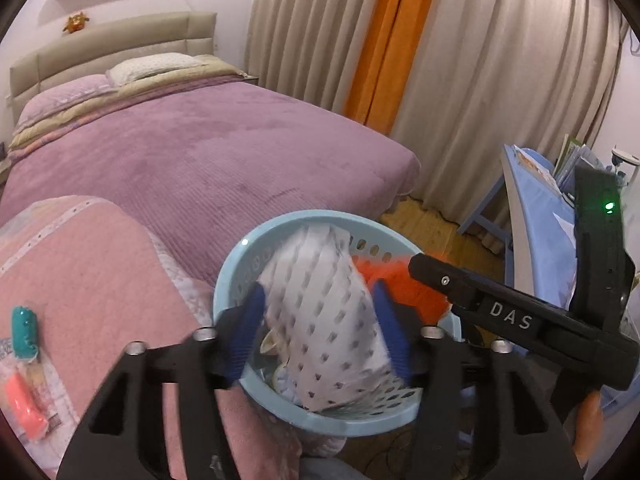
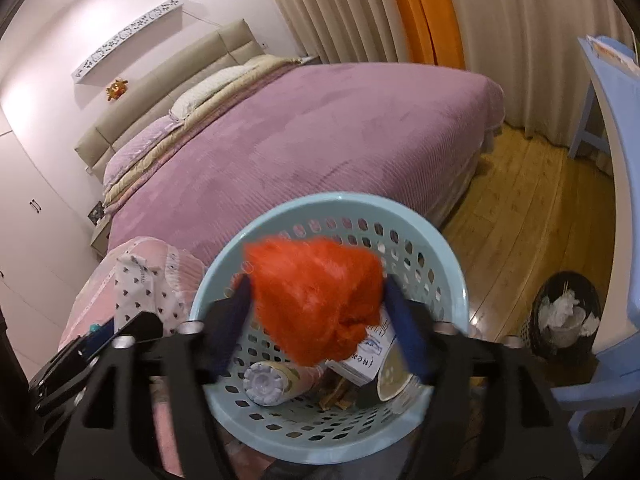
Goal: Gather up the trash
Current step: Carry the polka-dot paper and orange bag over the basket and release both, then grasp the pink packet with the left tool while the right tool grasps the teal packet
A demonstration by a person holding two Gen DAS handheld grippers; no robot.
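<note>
Pale-blue perforated plastic forms the basket [image 2: 332, 436] that stands at the foot-end corner of the bed [image 2: 320, 128], its rim partly over the pink quilt [image 1: 92, 280] and partly over the wooden floor [image 2: 520, 220].

Left hand-held gripper [image 1: 320, 332]: positioned above the basket opening. Its blue pads [image 1: 250, 332] flank a white wrapper with a dark dotted pattern [image 1: 324, 320]. The jaws stand partly apart. The wrapper is motion-blurred, and narrow gaps show beside both pads, so the pads do not appear to press on it. The wrapper sits inside the basket rim, tilted.

Right hand-held gripper [image 2: 316, 328]: also above the basket opening. A crumpled orange bag [image 2: 316, 300] lies between its pads [image 2: 404, 332]. The jaws stand wide, and the bag appears free of both pads, directly over the basket interior.

Basket contents, seen from the right wrist view: a white-capped bottle [image 2: 268, 384] lying on its side, a small white printed box [image 2: 364, 360], and a round lidded cup [image 2: 396, 380] against the right wall.

On the pink quilt near its left edge lie a teal item [image 1: 24, 332] and a coral-pink item [image 1: 26, 408] on clear packaging. A black wastebin [image 2: 564, 316] holding crumpled white paper stands on the floor, beside the blue chair [image 2: 616, 200].
</note>
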